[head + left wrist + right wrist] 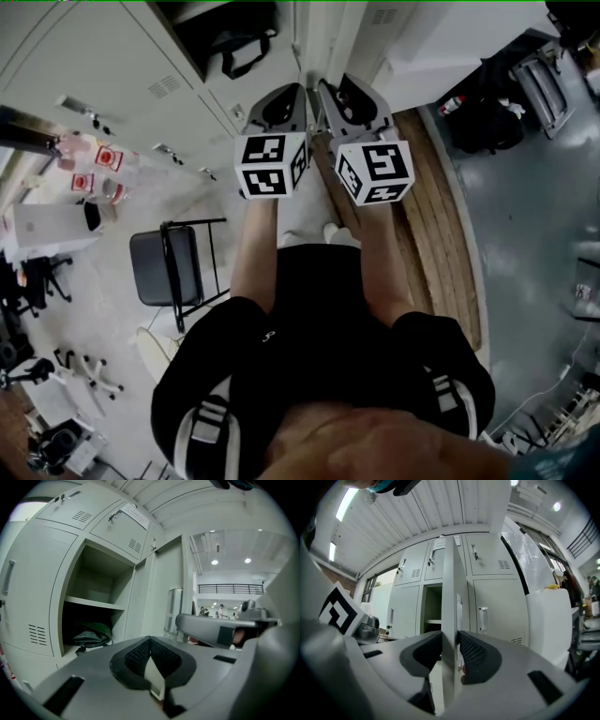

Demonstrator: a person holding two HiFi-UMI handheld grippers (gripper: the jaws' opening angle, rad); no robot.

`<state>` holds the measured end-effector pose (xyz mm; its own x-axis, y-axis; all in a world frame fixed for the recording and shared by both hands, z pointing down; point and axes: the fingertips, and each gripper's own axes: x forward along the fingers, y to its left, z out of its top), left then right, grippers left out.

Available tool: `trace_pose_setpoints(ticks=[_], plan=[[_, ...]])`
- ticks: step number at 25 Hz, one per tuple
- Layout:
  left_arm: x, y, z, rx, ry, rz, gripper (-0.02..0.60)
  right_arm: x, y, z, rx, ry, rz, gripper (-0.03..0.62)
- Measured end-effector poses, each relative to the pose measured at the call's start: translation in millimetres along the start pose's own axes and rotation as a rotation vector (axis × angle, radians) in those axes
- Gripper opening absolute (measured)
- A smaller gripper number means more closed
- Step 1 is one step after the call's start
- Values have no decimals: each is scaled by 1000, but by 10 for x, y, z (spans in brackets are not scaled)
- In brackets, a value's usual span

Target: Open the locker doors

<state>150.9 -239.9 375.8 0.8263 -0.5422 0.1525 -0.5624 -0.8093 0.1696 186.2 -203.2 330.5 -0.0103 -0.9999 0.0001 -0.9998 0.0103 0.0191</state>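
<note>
A grey locker door (449, 620) stands ajar, seen edge-on in the right gripper view. My right gripper (449, 641) is shut on that edge, one dark pad (476, 656) on each face. From above the door (328, 42) runs away from the right gripper (342, 89). The left gripper (286, 91) hangs just to its left, beside the door. In its own view the left gripper (150, 641) has its pad tips together with nothing gripped. It faces an open locker compartment (101, 583) with a shelf and a dark bag (91, 637).
Closed lockers (487, 616) stand right of the door, more closed ones (28, 597) left of the open compartment. A black folding chair (173, 267) is behind me at the left. A wooden platform (436, 216) lies to the right. People (220, 611) are far off.
</note>
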Motion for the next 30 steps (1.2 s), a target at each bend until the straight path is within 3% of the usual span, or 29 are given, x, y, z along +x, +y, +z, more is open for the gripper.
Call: trace_pose_setpoints(ticks=[10,18,25,27,30], plan=[[445,-726,-24,0,-33,86,11,-206,-859,-14,8,32,37,94],[337,-701,1,-15,-55,233,11,-232,-904,-32,22,32,132,95],[181,-735,-184,-23,-30,309,11,-332,-785,-76,39,20,202,94],[117,-728,-232,-29,-27,326,11,-395,-793,-159,41,34,196,17],[31,-737,-299,-44,-24,344,11,-489,-792,-309,45,66,201,17]])
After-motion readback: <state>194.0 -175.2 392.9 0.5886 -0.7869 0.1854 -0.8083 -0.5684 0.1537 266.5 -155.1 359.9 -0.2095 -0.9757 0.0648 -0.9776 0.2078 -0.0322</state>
